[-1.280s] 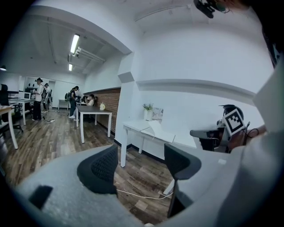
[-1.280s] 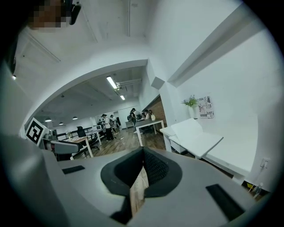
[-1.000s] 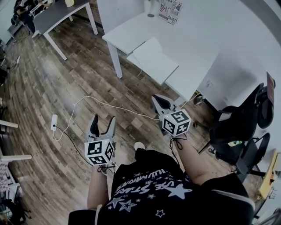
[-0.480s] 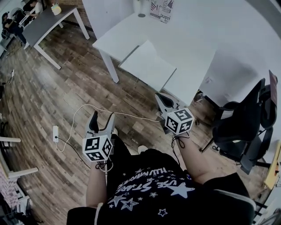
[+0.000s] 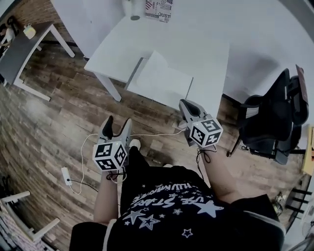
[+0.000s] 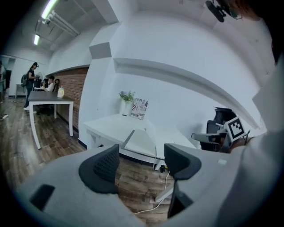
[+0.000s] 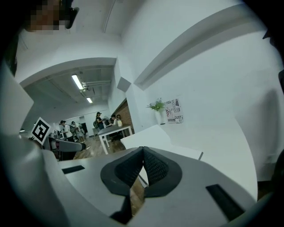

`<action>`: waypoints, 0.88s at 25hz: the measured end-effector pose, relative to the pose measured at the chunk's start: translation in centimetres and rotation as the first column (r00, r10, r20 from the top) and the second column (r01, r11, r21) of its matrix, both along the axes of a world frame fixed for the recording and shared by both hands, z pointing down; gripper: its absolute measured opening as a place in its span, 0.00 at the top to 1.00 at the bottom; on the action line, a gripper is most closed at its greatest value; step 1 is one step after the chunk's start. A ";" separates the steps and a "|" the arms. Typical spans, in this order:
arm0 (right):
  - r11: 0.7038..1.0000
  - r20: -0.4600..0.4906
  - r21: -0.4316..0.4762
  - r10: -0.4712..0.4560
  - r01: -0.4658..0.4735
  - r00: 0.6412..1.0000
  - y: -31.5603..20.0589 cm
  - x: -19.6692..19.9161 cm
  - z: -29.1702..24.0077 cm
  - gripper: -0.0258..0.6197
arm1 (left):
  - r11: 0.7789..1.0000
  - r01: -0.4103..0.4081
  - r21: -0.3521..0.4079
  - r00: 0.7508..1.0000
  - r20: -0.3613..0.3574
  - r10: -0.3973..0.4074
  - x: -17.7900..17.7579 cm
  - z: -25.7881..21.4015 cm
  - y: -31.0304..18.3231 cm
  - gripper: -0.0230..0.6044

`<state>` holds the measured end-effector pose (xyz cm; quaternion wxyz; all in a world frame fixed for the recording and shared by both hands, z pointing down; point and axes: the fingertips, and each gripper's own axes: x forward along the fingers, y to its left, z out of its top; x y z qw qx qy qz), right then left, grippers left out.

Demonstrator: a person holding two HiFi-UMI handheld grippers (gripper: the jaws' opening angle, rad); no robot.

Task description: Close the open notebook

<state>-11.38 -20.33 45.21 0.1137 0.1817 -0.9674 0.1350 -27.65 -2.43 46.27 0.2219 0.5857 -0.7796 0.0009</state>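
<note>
Task not begun: the notebook (image 5: 164,81) lies open near the table's (image 5: 206,44) front edge, untouched, with both grippers short of it, the left gripper (image 5: 117,128) wide and empty, the right gripper (image 5: 186,107) closed on nothing.

Office: white desks (image 5: 196,44), swivel chair (image 5: 274,122).

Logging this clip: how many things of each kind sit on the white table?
notebook: 1
plant: 1
card: 1
Total: 3
</note>
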 end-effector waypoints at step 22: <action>0.889 -0.087 -0.004 0.455 -0.457 0.886 -4.6 -2.9 1.5 0.96 | 0.890 -0.447 -0.092 0.866 -0.292 0.405 -9.5 8.6 -12.6 0.44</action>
